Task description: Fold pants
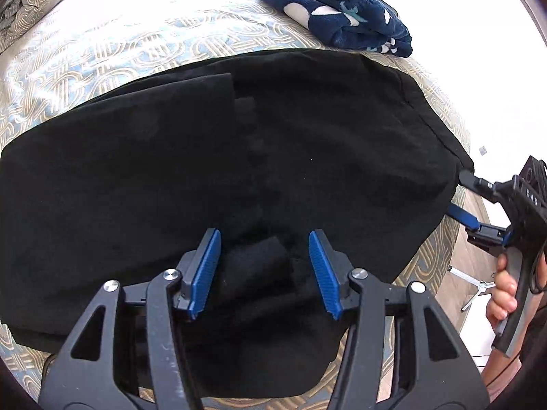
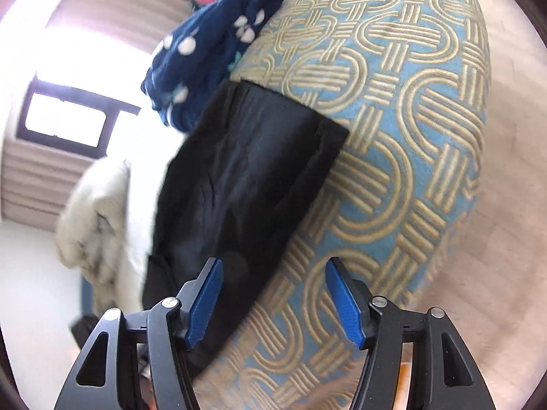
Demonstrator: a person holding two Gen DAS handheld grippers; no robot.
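The black pants [image 1: 239, 157] lie flat on the patterned bedspread [image 1: 102, 51], already doubled into a broad slab whose long axis runs left to right in the left wrist view, along the near edge of the bed; their right end reaches close to the bed's right-hand edge. The left gripper [image 1: 265, 270] hangs directly over the near hem of the slab, pitched steeply down, its blue pads spread apart with a small raised fold of black cloth below them but nothing pinched. The right gripper [image 1: 459, 196] comes in from beyond the right end, its fingers pointing back along the long axis at that short edge; its jaws stand wide, and the upper fingertip looks to be at the very corner of the cloth, though black on black makes contact hard to judge. From its own camera the right gripper [image 2: 273, 299] straddles the pants' edge [image 2: 253, 184], one pad over cloth, one over bedspread. A folded navy garment [image 1: 335, 10] sits near the far right corner, apart from the pants.
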